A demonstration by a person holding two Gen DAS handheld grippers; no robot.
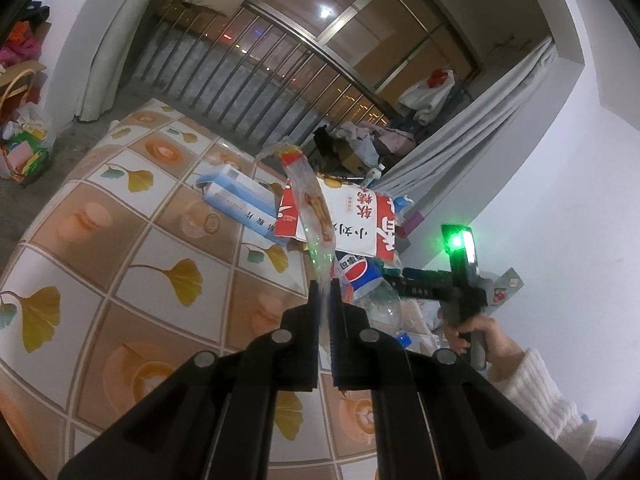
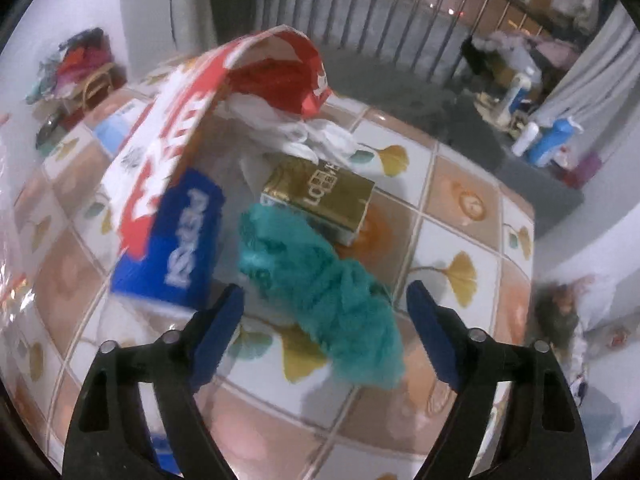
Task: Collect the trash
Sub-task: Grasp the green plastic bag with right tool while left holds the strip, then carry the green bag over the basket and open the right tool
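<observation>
A clear plastic wrapper (image 1: 310, 208) is clamped between the closed jaws of the left gripper (image 1: 326, 292) and is held upright above the tiled tablecloth (image 1: 120, 240). Behind it a Pepsi bottle (image 1: 370, 280), a red-and-white carton (image 1: 352, 216) and a blue-and-white box (image 1: 236, 200) are heaped (partly hidden by the wrapper). The right gripper (image 2: 324, 304) is held by a hand (image 1: 476, 332) in a white sleeve, tilted down, jaws spread wide over a teal net scrubber (image 2: 320, 276), no pad touching it. A gold box (image 2: 320, 196) lies just beyond.
</observation>
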